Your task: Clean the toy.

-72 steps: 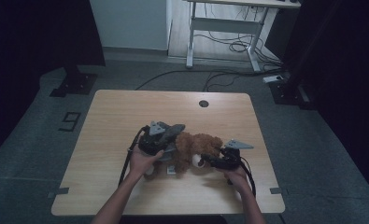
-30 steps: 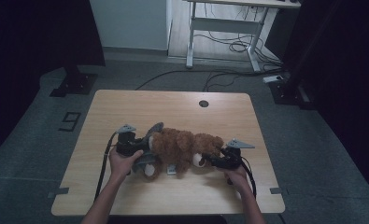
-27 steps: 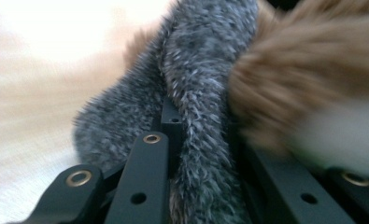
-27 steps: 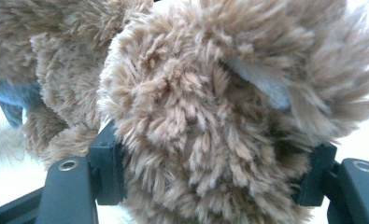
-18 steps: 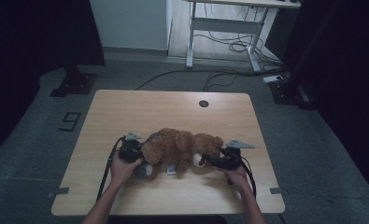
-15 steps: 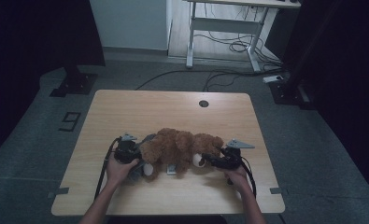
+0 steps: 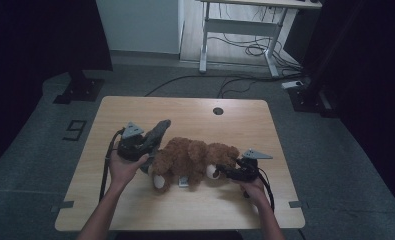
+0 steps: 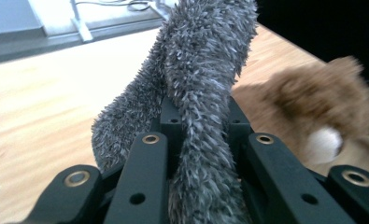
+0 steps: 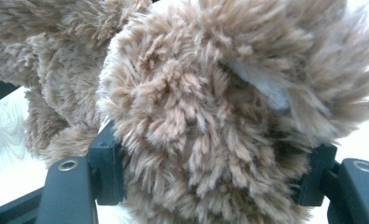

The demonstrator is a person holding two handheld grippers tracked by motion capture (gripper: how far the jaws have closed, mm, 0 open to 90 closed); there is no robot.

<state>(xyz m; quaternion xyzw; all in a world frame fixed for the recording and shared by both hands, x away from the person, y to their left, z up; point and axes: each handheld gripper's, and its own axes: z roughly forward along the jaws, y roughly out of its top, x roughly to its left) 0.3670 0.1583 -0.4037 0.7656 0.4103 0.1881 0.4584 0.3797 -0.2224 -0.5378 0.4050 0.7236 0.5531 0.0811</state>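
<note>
The left hand-held gripper [image 7: 147, 142] is clamped on a grey sock [image 7: 156, 133], the right hand-held gripper [image 7: 224, 173] on a teddy bear [image 7: 190, 157], over a wooden desk [image 7: 185, 112] ringed by grey floor [image 7: 45, 150].

Shaggy brown plush bear [image 7: 195, 159]; fuzzy grey fabric [image 8: 196, 93]; matt wood table [image 7: 185, 112].

In the left gripper view the grey fuzzy piece [image 8: 198, 98] ran off the top edge and dropped out of sight behind the black jaws at the bottom — its lower end could not be seen. The brown plush bear [image 8: 313, 107] beyond it was blurred, and the right edge cut it off. In the right gripper view the bear's fur [image 9: 210, 112] overflowed the top and both side edges, so which part of it sat between the jaws could not be told. From the high view the bear's face [image 7: 220, 160] was too small to make out — the small pale item [image 7: 183, 181] under its belly likewise.
</note>
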